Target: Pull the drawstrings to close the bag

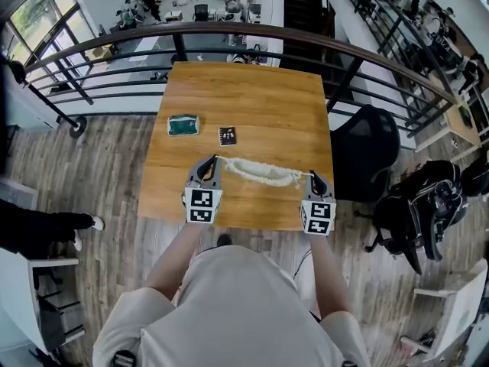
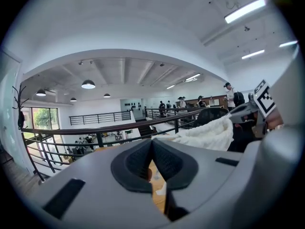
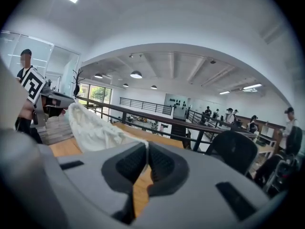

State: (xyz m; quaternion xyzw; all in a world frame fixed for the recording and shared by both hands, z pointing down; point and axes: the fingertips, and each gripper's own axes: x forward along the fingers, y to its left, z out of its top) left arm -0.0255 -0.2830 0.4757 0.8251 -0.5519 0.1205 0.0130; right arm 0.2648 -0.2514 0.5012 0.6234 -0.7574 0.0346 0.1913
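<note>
Beyond the tips of both tools, the wooden surface (image 1: pixel 252 90) is lying largely bare up to its far edge, where a curved dark railing (image 1: pixel 229 30) is closing off the space ahead. Ahead of the left tool (image 1: pixel 212 161) a green packet (image 1: pixel 183 125) and a small dark card (image 1: pixel 227 135) are resting flat, well apart from its tips. Outboard of the right tool (image 1: pixel 312 176), past the surface's side edge, a black office chair (image 1: pixel 370 147) is standing close, with a dark backpack (image 1: pixel 428 197) on the floor beyond it. The near edge of the surface is running just under both tools. The white bag (image 1: pixel 263 172) is hanging stretched between the two tools, bunched along its length. The left tool (image 2: pixel 152 143) is showing its jaws pressed together, gripping the bag's (image 2: pixel 205 133) end, which is trailing off toward the right tool; the cord there is too small to make out. The right tool (image 3: pixel 146 149) is likewise standing closed, with a thin drawstring (image 1: pixel 304 175) running from the bag (image 3: pixel 93 125) into its meeting tips.
</note>
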